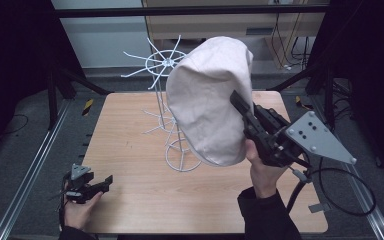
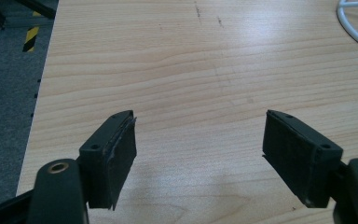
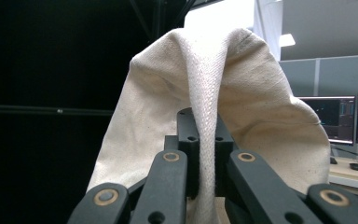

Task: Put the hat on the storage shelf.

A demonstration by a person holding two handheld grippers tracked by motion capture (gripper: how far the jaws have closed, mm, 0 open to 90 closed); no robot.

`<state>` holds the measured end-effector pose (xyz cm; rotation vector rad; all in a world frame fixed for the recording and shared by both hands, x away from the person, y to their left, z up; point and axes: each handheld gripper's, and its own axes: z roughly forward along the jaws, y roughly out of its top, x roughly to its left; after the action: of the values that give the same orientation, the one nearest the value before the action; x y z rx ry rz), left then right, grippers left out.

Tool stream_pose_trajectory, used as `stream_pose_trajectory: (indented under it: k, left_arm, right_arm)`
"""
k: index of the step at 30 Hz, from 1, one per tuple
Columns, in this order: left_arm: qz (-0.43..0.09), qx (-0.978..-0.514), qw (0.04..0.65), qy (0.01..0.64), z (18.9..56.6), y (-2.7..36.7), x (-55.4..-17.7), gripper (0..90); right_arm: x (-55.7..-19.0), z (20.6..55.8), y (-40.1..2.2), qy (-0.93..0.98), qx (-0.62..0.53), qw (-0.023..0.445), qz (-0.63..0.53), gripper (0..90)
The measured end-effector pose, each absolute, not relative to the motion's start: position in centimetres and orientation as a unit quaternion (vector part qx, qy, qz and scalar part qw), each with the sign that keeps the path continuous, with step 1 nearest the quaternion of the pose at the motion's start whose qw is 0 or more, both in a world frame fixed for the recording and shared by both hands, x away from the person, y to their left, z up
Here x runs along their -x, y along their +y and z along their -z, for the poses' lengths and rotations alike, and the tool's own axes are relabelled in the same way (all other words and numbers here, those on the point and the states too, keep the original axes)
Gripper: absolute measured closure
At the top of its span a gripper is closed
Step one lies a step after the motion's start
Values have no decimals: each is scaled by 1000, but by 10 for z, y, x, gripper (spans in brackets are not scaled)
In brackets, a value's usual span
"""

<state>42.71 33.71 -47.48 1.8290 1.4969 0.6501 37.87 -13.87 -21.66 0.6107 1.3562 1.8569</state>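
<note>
Cream cloth hat (image 1: pixel 207 102) in right tongs (image 1: pixel 241 106)

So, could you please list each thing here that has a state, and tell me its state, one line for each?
Left tongs: open, holding nothing, low over the table's near left corner.
Right tongs: shut on the hat's edge, raised above the table.
Hat: beige cloth, lifted in the air, hanging from the right tongs in front of the rack.
Wire rack: white, standing upright on the table, its top spokes bare.
Table: wooden.
</note>
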Motion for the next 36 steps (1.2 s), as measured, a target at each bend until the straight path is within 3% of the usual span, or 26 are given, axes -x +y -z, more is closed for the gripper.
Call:
stream_pose_trajectory:
  k: [12, 36]
  left_arm:
    - [-250, -702, 338, 575, 475, 337, -427, 253]
    - [-249, -704, 336, 574, 475, 337, -427, 253]
  right_arm:
    - [-394, 233, -117, 565, -244, 360, -701, 879]
    - [-407, 268, -113, 610, -263, 336, -668, 847]
